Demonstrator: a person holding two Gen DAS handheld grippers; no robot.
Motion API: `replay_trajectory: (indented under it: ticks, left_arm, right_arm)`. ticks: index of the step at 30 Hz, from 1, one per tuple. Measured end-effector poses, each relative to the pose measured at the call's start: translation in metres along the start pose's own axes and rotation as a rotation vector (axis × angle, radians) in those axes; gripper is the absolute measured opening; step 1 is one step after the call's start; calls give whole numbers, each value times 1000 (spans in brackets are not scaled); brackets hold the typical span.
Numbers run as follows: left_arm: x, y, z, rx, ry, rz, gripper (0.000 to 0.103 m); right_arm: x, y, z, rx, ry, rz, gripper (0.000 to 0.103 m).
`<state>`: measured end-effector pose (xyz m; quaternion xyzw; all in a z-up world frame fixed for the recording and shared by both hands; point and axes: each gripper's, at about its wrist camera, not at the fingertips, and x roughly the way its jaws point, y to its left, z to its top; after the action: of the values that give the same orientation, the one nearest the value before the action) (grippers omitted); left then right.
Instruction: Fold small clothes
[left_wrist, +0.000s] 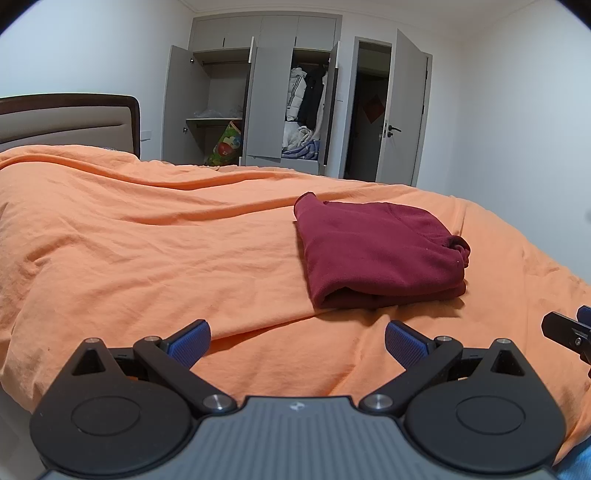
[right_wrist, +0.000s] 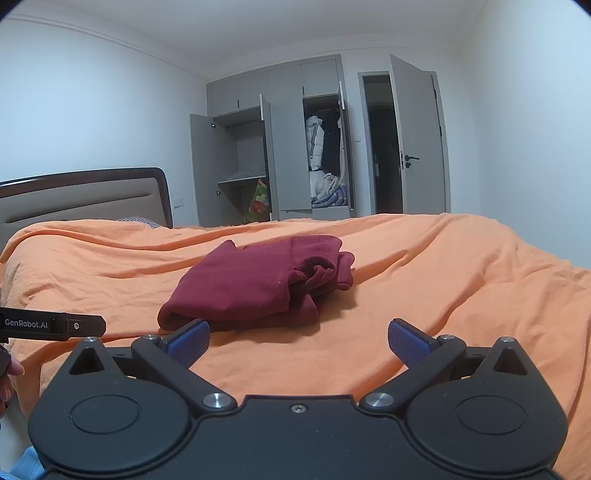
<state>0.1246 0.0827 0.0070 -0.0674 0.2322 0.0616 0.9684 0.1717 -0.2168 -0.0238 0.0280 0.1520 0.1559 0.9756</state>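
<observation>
Your dark red garment (left_wrist: 380, 254) lies folded into a thick, roughly square stack on the orange bedcover (left_wrist: 147, 240), ahead of both tools and to the right of your left hand-held gripper (left_wrist: 297, 341), whose blue pads stand wide apart and hold nothing. Your right hand-held gripper (right_wrist: 298, 341) is just as wide open and empty, with the stack's near folded edge just beyond its left pad (right_wrist: 188, 343). The fold looks nearly done; what seems left is tidying. On the right side of the stack a bunched cuff or sleeve end (right_wrist: 325, 275) sticks out past the neat edge, so if you want a clean result, bring the right tool to that lump, pinch only the loose layer and tuck it under or flat. Use the left tool to press the top of the stack lightly, because thick fleece-like cloth probably springs open. Approach low and slowly so you do not drag the bedcover's wrinkles with you.
</observation>
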Motion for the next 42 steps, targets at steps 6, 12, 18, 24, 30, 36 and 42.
replay_trajectory:
  ticks: [6, 12, 18, 24, 30, 36, 42]
  left_arm:
    - [3, -1, 0, 1, 10, 2, 103]
    - [6, -1, 0, 2, 18, 2, 103]
    - [10, -2, 0, 3, 29, 1, 103]
    - [14, -3, -1, 6, 38, -2, 103]
    - [16, -3, -2, 3, 48, -9, 103]
    - [19, -4, 0, 3, 51, -20, 103]
    - [22, -5, 1, 9, 59, -20, 103]
  right_arm:
    - [3, -1, -1, 5, 7, -1, 102]
    - [6, -3, -2, 10, 16, -1, 102]
    - [9, -3, -3, 14, 25, -3, 102]
    - [12, -4, -4, 16, 33, -5, 102]
    - [15, -5, -6, 19, 44, -8, 102]
    - [17, -5, -6, 18, 50, -10, 102]
    - [22, -7, -7, 22, 62, -16, 102]
